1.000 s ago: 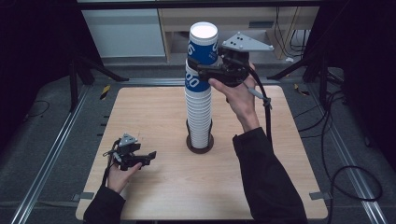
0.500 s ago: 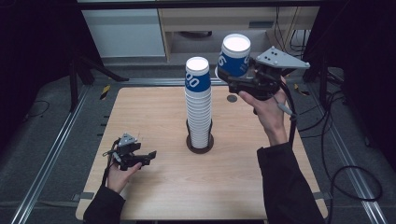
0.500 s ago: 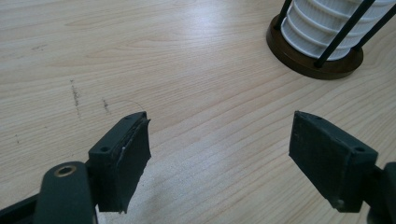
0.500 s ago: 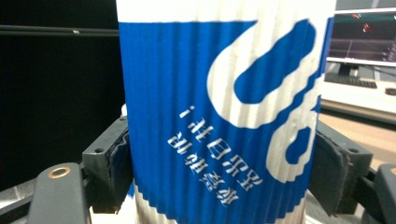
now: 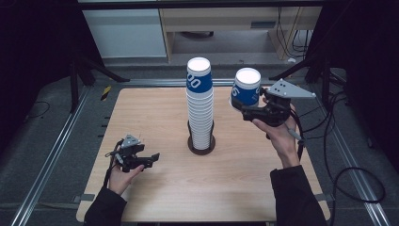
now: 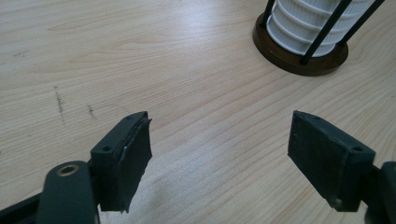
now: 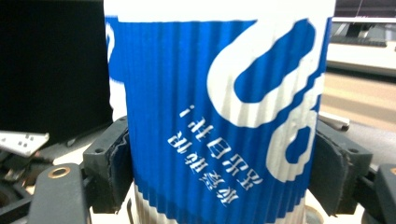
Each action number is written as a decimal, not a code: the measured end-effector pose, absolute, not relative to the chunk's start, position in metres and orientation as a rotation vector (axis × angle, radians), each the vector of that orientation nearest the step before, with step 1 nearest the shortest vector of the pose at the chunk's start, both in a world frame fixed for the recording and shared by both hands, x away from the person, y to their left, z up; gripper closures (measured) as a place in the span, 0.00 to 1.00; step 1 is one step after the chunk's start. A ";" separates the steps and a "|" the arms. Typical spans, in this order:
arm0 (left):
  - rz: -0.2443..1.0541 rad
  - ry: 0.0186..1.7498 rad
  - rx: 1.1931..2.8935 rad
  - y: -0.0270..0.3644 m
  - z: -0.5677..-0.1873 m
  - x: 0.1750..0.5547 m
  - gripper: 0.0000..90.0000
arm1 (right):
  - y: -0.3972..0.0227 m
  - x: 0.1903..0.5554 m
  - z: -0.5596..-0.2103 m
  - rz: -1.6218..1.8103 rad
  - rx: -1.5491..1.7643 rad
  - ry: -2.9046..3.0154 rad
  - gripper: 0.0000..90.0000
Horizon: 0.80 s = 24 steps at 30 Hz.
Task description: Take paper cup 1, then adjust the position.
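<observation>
Right of centre frame, the right gripper (image 5: 244, 109) jaws pinch a blue paper cup (image 5: 246, 89); lower it upright onto bare table (image 5: 155, 113), away from the cup stack (image 5: 200, 110); left gripper (image 5: 149, 159) jaws spread.

Blue cup (image 7: 219, 121): top and base cut off by right gripper view's edges. Cup stack (image 6: 317, 23): upper part cropped in left gripper view.

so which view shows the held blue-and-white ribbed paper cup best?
The right gripper view: the blue-and-white ribbed paper cup sits close up between the jaws, print legible. The high view shows it small, held upside down right of the stack.
</observation>
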<state>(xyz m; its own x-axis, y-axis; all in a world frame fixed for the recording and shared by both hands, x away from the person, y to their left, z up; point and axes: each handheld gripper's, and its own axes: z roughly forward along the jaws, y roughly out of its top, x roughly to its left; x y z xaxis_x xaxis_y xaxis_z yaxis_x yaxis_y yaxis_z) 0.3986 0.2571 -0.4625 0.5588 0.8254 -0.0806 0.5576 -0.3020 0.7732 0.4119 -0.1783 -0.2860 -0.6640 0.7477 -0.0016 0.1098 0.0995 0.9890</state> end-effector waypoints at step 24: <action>0.349 0.987 2.026 0.245 -0.442 0.388 0.27 | -0.173 0.385 -0.379 1.544 0.690 2.176 0.23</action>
<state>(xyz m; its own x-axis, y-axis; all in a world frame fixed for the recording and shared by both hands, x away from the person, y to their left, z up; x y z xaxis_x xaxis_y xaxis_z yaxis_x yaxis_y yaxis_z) 0.3879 0.2450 -0.4420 0.6519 0.7512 -0.1035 0.5188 -0.3424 0.7833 0.3849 -0.1734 -0.3790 -0.8057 0.5917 -0.0268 0.1701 0.2744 0.9465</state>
